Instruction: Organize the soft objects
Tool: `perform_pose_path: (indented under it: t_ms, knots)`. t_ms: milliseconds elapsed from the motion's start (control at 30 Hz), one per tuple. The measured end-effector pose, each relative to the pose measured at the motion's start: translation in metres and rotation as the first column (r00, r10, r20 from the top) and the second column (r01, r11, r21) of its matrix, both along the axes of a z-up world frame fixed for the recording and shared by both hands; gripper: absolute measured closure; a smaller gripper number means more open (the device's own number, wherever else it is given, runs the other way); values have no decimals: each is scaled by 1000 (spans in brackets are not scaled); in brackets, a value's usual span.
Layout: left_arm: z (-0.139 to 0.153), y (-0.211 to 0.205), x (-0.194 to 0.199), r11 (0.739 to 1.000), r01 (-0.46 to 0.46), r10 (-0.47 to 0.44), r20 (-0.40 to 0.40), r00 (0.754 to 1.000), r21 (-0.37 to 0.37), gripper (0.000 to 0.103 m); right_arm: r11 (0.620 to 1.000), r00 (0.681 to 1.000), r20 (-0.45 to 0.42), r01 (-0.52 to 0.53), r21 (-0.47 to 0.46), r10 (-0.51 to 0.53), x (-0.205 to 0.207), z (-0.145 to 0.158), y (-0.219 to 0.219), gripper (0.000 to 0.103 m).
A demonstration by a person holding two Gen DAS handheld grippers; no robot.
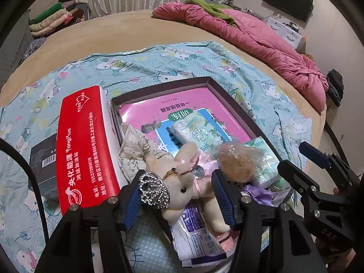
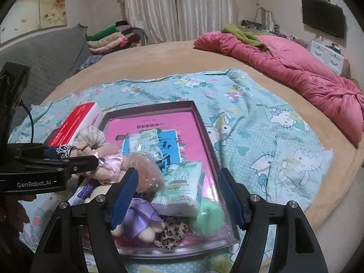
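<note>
- The bunny (image 1: 179, 182), a small cream plush, lies at the near left corner of the tray (image 1: 241, 111), partly over the tray's edge, on top of a white wipes pack (image 1: 198, 234).
- I judge it light, soft and squashy; it should give under the pads and not slip much. The body, around the pink bow, looks the safest place to grip; the limbs would just dangle.
- A beaded crown (image 1: 153, 190) sits on its head. That part looks stiff and snaggy, so I would keep the pads off it.
- Its long axis runs across the left view: head and crown at the left, legs trailing right and toward the camera. The face looks up.
- The left gripper (image 1: 179, 199) is parted with the bunny between its jaws; the left pad lies against the crown, the right pad at the legs. I see no squeeze on the plush, so I read it as not clamped.
- The right gripper (image 2: 176, 196) stands wide apart over the near end of the tray, holding nothing. Below it lie a tissue pack (image 2: 180, 186), a purple doll (image 2: 138, 216) and a green ball (image 2: 208, 218).
- A brown bag (image 2: 143, 170) sits just beside the bunny; a second tissue pack (image 2: 143, 142) lies farther in on the pink book (image 2: 159, 122).
- A red box (image 1: 86, 150) stands touching the tray's left wall.
- All rests on a blue cartoon sheet (image 2: 261, 136) on a bed.
</note>
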State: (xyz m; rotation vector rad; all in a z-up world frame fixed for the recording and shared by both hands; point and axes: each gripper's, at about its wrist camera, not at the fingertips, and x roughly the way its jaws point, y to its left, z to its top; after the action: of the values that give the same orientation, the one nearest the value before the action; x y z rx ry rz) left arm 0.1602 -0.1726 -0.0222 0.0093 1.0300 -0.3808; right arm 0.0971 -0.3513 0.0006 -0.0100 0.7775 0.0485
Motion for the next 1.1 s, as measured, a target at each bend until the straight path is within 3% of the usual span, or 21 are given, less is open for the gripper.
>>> perform_pose_path:
  t_ms: [700,833,1100]
  knots:
    - [32,31,-28,997,-68,69,59,996,-20,28,1000,1000,17,18,-15,-18,-13,21,9,27]
    - [39,41,-36,995,-95,96,76,992,-18,16,1000,999,28,20,-19,-20,-17,28,12,26]
    - [56,61,-55,987,-163,162,101,982,-4,14,999,999,41,-1,-33,2,-25,43,22,25]
